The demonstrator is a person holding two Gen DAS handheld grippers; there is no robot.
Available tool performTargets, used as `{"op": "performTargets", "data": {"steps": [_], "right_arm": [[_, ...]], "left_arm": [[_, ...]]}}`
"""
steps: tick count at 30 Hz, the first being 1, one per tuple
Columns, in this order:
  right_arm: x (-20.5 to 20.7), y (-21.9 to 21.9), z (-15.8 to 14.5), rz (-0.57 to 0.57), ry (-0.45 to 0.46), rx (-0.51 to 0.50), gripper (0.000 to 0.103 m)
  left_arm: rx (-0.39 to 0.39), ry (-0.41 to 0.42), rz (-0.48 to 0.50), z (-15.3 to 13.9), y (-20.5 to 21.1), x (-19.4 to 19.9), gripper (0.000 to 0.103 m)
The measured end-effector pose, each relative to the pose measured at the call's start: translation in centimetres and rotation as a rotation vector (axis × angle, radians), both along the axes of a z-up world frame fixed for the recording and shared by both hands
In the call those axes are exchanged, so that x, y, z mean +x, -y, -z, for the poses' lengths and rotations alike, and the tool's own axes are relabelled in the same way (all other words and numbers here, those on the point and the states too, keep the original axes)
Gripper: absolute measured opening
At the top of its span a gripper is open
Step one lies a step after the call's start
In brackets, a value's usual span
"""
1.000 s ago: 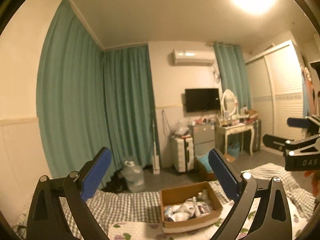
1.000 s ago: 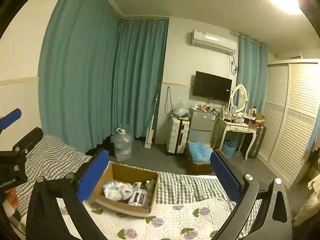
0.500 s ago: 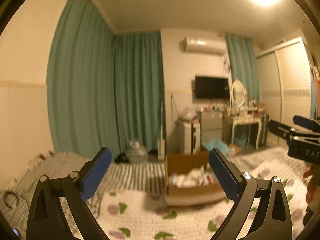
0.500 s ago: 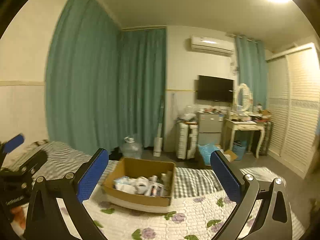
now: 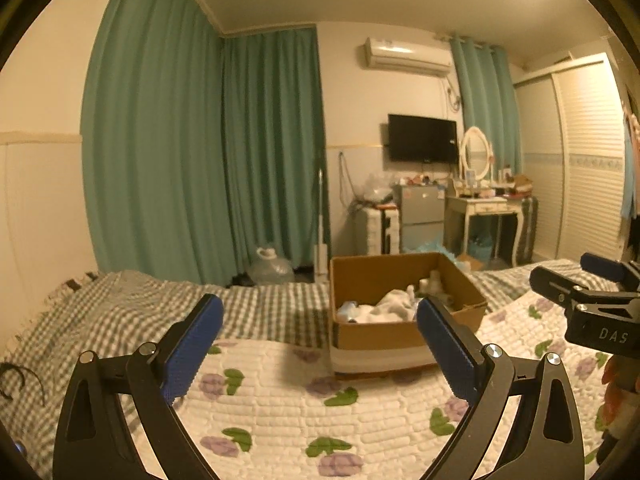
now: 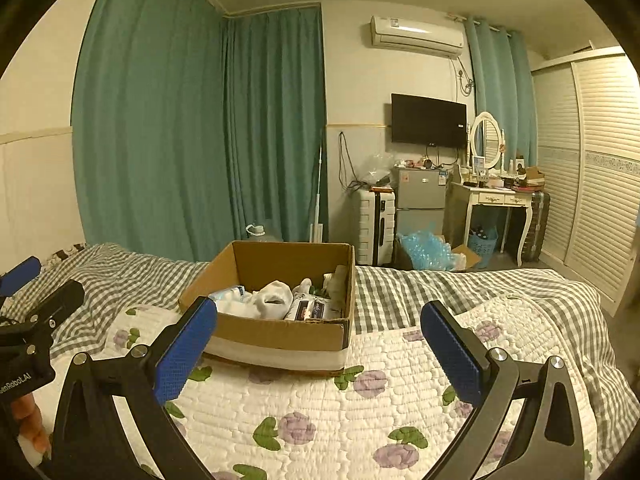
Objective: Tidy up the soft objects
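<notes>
Over the last second both views have tipped down from the ceiling toward the bed (image 6: 460, 292), so the cardboard box (image 6: 280, 336) now sits lower and larger: at 12 o'clock from the right claw (image 6: 318, 346), about 1 o'clock from the left claw (image 5: 318, 354). The soft white items (image 6: 272, 300) lie heaped inside it. Both claws have stayed spread wide and empty, poised over the floral quilt (image 6: 360, 420). This fits items about to come out, or just dropped in.

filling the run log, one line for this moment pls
left hand-held gripper: open, empty | right hand-held gripper: open, empty | cardboard box: on bed quilt, holds white soft items
</notes>
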State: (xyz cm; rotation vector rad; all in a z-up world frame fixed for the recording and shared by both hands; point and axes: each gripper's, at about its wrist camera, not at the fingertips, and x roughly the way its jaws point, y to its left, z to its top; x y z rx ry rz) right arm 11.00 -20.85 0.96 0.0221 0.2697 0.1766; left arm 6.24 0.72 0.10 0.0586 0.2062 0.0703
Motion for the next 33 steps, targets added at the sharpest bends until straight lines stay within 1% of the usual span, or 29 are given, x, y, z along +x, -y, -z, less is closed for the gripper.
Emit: {"op": "performTargets", "data": {"steps": [7, 20, 33], "right_arm": [[-0.19, 0.33, 0.14, 0.003, -0.01, 0.016, 0.102], [-0.22, -0.12, 0.32, -0.002, -0.008, 0.007, 0.102], [-0.16, -0.35, 0.43, -0.007, -0.018, 0.0, 0.102]], "left_arm": [[0.005, -0.013, 0.003, 0.31, -0.04, 0.23, 0.099], [0.0, -0.031, 0.014, 0.44, -0.11, 0.58, 0.099], [-0.001, -0.028, 0.015, 0.63, -0.15, 0.47, 0.099]]}}
